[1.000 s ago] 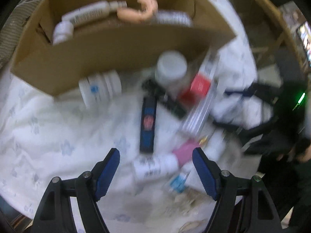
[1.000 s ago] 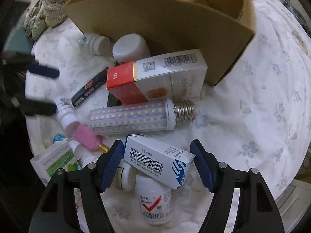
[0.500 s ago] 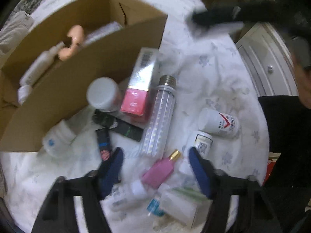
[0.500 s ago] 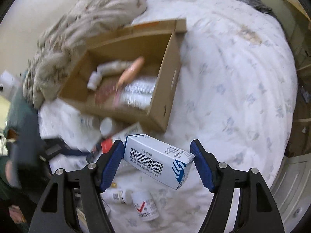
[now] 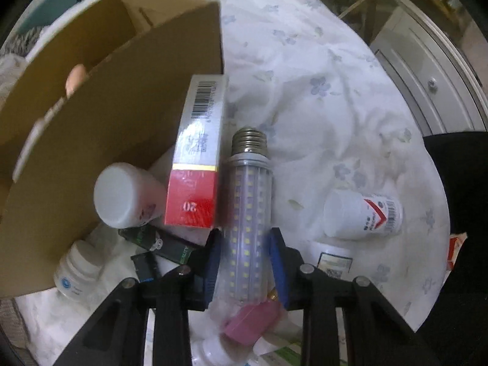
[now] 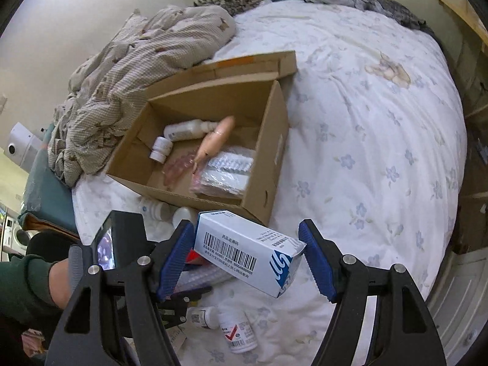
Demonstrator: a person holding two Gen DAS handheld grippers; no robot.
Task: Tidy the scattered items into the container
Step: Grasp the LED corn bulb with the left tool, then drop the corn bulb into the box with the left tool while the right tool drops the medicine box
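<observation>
**Bed-top clutter: handling notes**

- LED corn bulb (image 5: pixel 248 213): lying on the bedsheet (image 5: pixel 335 106) beside the red-and-white carton (image 5: pixel 198 158), just outside the cardboard box (image 6: pixel 268 152). Pinched mid-barrel between the left gripper (image 5: pixel 244 262) pads. Judged light, stiff, slick-shelled, breakable; best held at the barrel, gently.
- Blue-and-white medicine box (image 6: pixel 247 250): held tilted above the bed, near the box's front wall, clamped across its length by the right gripper (image 6: pixel 247 262). Judged light, crushable at the corners.
</observation>
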